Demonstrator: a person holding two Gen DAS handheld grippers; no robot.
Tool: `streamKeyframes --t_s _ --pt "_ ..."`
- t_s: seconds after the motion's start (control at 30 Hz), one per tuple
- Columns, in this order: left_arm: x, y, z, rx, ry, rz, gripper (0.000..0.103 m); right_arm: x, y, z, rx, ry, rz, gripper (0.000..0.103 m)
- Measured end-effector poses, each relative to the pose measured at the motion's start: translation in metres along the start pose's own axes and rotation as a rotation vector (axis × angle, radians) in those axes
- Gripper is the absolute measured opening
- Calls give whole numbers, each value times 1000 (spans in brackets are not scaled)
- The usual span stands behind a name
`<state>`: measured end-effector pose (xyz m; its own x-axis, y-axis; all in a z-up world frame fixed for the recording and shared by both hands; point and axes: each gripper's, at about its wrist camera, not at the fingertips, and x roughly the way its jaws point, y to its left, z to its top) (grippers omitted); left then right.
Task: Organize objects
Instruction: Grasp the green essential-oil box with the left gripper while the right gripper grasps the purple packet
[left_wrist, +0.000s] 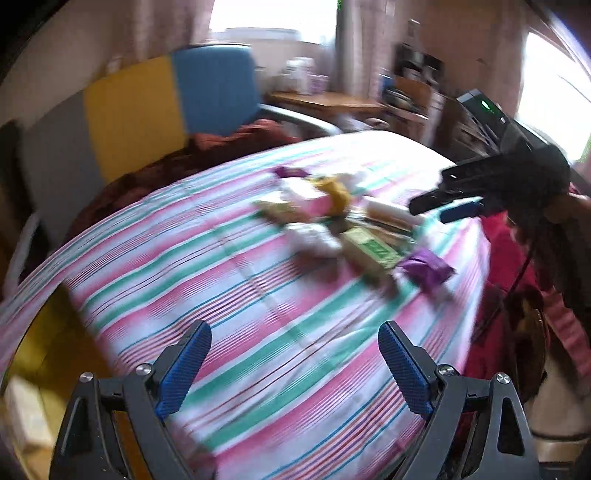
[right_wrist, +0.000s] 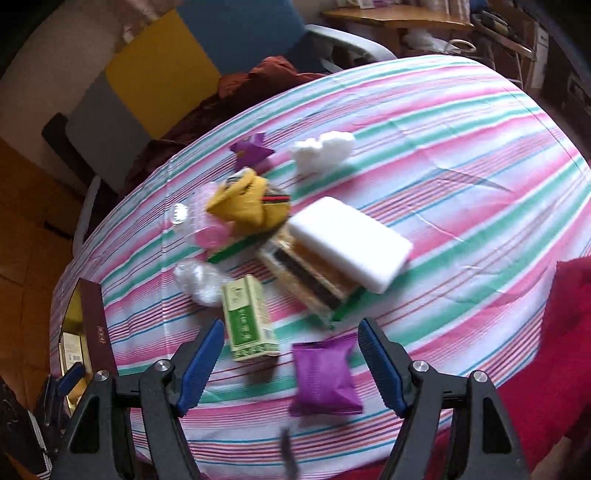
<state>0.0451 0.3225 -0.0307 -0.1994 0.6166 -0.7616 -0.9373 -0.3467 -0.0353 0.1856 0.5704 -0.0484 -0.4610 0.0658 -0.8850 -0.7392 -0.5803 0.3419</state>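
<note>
- We took the white block (right_wrist: 351, 243) on the striped tablecloth (right_wrist: 461, 155) as our landmark
- Our right gripper (right_wrist: 290, 363) hovered well nearer us than the block, fingers spread, grasping nothing
- The purple packet (right_wrist: 325, 376) lay flat between those fingers, on the cloth
- The green box (right_wrist: 247, 321) lay just left of the packet, near the block's lower left corner
- A yellow cloth (right_wrist: 245, 203) was bunched at the block's far left
- Our left gripper (left_wrist: 295, 373) hung released over bare cloth, far from the blurred pile (left_wrist: 332, 218)
</note>
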Motion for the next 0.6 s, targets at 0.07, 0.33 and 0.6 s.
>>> streamKeyframes --t_s 0.07,0.33,0.6 --pt "15 -11 11 33 19 -49 88 1 -8 0 20 -5 12 76" --pt "64 -51 53 331 24 -149 88 8 -22 3 73 -17 89 76" --pt "123 -75 73 531 135 -207 90 13 -28 7 107 -12 163 76"
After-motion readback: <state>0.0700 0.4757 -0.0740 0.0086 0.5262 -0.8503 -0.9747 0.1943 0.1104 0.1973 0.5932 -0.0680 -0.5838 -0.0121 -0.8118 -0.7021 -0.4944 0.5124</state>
